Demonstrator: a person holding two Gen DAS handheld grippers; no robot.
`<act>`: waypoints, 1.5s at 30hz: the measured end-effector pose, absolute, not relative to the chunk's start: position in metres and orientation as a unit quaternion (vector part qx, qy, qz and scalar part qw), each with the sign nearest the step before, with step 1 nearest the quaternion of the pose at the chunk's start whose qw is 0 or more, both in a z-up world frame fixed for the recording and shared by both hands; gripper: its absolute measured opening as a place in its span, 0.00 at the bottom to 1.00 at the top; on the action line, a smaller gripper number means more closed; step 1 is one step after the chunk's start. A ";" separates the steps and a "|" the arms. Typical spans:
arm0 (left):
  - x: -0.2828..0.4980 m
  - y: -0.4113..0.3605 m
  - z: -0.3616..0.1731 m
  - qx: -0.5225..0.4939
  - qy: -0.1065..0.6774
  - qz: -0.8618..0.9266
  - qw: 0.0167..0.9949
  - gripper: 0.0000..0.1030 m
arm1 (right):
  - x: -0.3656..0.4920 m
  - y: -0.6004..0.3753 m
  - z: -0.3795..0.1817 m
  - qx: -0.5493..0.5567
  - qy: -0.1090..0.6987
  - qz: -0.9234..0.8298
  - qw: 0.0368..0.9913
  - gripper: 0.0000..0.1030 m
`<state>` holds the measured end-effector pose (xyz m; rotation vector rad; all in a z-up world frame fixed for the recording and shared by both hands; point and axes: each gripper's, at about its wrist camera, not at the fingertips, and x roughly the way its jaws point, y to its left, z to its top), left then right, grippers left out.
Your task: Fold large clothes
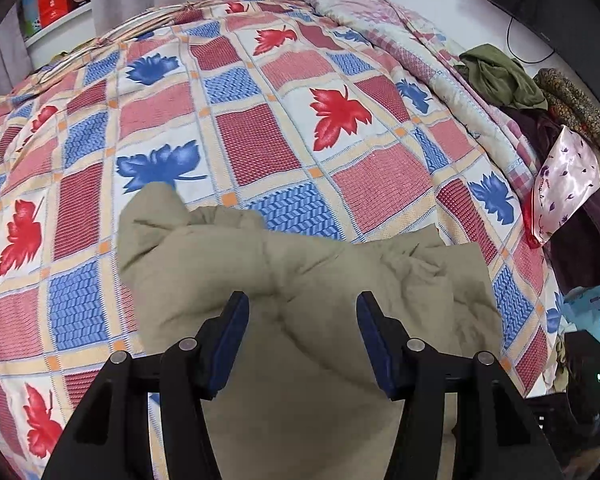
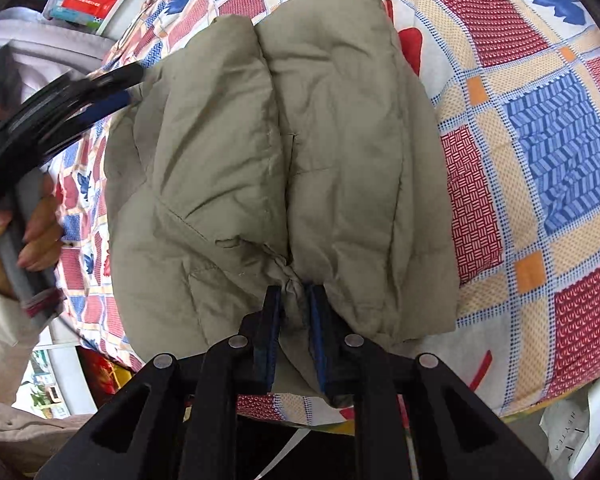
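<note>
We see the right gripper (image 2: 294, 300) pinching the jacket (image 2: 284, 152) hem; the left gripper (image 1: 302, 312) (held by a hand (image 2: 28, 232)) hovers spread above the jacket on the bedspread (image 1: 260, 136).

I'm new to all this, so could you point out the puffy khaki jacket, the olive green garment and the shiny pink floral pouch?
khaki jacket (image 2: 300, 140): right wrist view, middle of its quilted body.
olive green garment (image 1: 496, 76): left wrist view, crumpled centre.
pink floral pouch (image 1: 564, 184): left wrist view, satin face.
</note>
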<state>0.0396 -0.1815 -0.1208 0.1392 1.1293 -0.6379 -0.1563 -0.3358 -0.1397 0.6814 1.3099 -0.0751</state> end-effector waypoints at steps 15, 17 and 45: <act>-0.022 -0.081 -0.182 0.000 0.632 -0.255 0.731 0.70 | -0.162 -0.322 -0.155 0.313 0.609 -0.069 0.726 0.16; -0.022 -0.078 -0.180 0.000 0.635 -0.256 0.729 0.70 | -0.157 -0.317 -0.146 0.304 0.612 -0.080 0.726 0.18; 0.005 -0.073 -0.188 -0.018 0.658 -0.235 0.715 0.98 | -0.149 -0.358 -0.097 0.291 0.544 -0.135 0.776 0.85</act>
